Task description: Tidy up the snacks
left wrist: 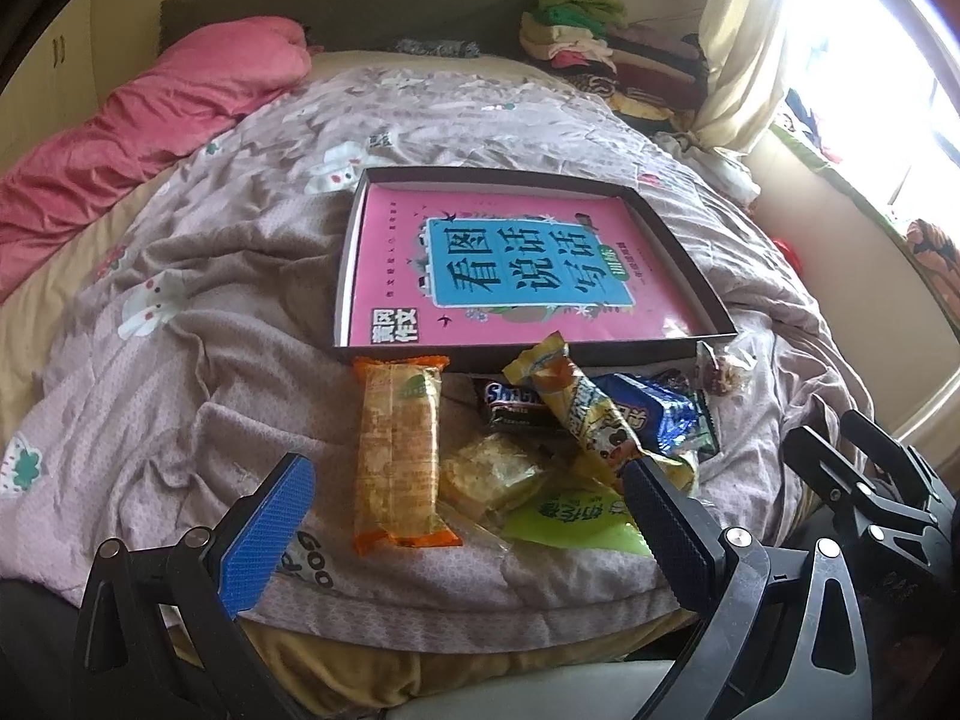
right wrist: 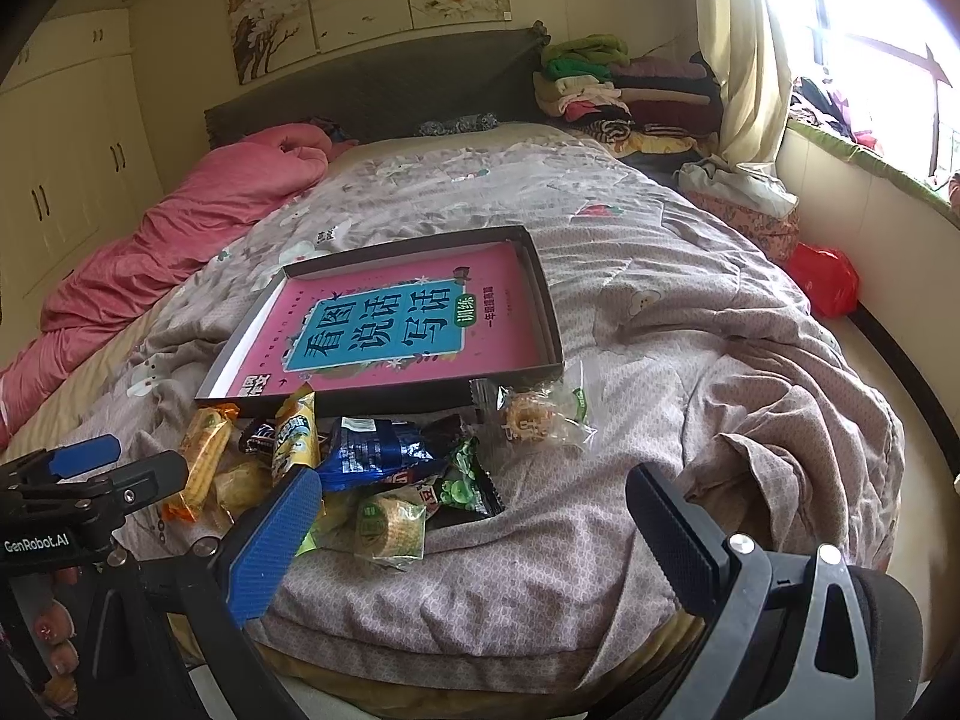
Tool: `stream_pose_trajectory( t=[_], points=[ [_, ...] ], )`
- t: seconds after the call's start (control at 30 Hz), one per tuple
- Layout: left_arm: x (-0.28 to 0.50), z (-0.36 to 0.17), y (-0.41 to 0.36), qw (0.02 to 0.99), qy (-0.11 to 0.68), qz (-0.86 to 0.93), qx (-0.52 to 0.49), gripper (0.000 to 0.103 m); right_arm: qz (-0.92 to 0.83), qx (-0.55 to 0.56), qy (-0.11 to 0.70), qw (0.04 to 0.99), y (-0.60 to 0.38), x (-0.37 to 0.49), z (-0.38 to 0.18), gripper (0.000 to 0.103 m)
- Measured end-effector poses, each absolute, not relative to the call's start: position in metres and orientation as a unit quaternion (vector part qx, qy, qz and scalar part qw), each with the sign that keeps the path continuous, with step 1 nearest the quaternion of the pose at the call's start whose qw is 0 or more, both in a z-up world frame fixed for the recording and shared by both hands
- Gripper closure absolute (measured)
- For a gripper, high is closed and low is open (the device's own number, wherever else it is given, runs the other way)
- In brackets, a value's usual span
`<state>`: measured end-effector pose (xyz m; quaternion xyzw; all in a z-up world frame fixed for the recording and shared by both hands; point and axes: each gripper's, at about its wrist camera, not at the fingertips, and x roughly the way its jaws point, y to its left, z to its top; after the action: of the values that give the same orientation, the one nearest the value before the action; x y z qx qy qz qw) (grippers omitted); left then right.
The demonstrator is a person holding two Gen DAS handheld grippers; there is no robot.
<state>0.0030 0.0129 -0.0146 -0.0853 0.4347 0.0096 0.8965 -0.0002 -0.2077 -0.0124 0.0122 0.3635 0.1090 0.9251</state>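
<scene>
A heap of wrapped snacks lies on the patterned quilt (left wrist: 198,324) at the near end of the bed, just in front of a shallow dark tray (left wrist: 351,252) that holds a pink book (left wrist: 516,264) with a blue title panel. In the left wrist view the left tool (left wrist: 468,489) hangs over the near edge of the heap with its jaws spread wide and nothing between them; its blue pad (left wrist: 270,534) is to the left of the long orange cracker pack (left wrist: 396,450). Right of that pack lie a clear-wrapped pastry (left wrist: 489,471), a Snickers bar (left wrist: 510,405), a yellow packet (left wrist: 576,402) tilted against the tray's front wall, a blue foil bag (left wrist: 654,408) and a green packet (left wrist: 570,519). A clear-wrapped snack (right wrist: 534,414) lies apart from the heap, beside the tray's near right corner. The right tool (right wrist: 474,498) is likewise released and empty, held to the right of the heap above bare quilt. A pink duvet (right wrist: 180,240) lies along the far left of the bed, and folded clothes (right wrist: 612,90) are stacked by the headboard.
</scene>
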Motion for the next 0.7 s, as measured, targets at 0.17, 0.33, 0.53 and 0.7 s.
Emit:
stream_pose_trajectory(
  t=[0.17, 0.33, 0.53, 0.7],
  points=[
    [0.007, -0.019, 0.023, 0.893, 0.440, 0.020, -0.095, 0.001, 0.105, 0.021, 0.367, 0.924, -0.211, 0.005, -0.015, 0.000],
    [0.014, -0.027, 0.036, 0.885, 0.451, 0.036, -0.106, 0.001, 0.103, 0.024, 0.368, 0.924, -0.213, 0.013, -0.017, 0.000],
    [0.024, -0.036, 0.049, 0.879, 0.461, 0.056, -0.110, 0.001, 0.102, 0.024, 0.365, 0.925, -0.217, 0.024, -0.019, 0.000],
    [0.032, -0.049, 0.058, 0.869, 0.477, 0.059, -0.119, 0.001, 0.096, 0.040, 0.377, 0.920, -0.229, 0.043, -0.027, 0.000]
  ],
)
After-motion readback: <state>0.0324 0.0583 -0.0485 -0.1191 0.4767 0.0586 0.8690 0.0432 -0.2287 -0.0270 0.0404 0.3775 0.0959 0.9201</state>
